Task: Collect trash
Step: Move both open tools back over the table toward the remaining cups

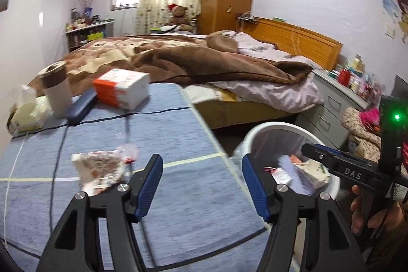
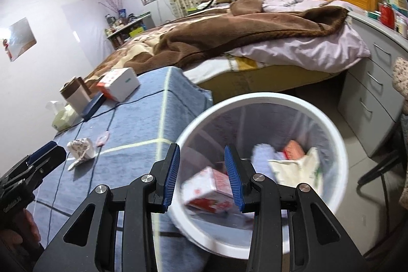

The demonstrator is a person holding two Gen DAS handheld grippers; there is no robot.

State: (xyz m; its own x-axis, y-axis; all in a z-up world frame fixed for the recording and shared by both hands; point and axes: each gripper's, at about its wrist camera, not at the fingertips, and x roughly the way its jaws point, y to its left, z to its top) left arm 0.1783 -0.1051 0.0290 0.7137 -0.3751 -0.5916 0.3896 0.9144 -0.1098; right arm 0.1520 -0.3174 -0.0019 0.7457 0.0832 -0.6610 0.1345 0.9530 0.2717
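Note:
A crumpled printed wrapper (image 1: 98, 171) lies on the blue tablecloth (image 1: 178, 139), just left of my open, empty left gripper (image 1: 202, 185). A small clear wrapper with red print (image 1: 128, 152) lies behind it. Both show in the right wrist view: the crumpled wrapper (image 2: 81, 149) and the small wrapper (image 2: 102, 138). A white bin (image 2: 339, 144) stands beside the table and holds a red-and-white carton (image 2: 207, 191) and other trash. My right gripper (image 2: 201, 175) is open over the bin, with the blurred carton between and below the fingers. The bin (image 1: 257, 134) and the right gripper's body (image 1: 341, 162) show in the left wrist view.
At the table's far end stand a red-and-white tissue box (image 1: 122, 88), a dark blue case (image 1: 80, 106), a white cup with a brown band (image 1: 56, 91) and a tissue pack (image 1: 25, 114). A bed (image 1: 204, 63) lies behind. A grey drawer unit (image 2: 374, 98) stands right of the bin.

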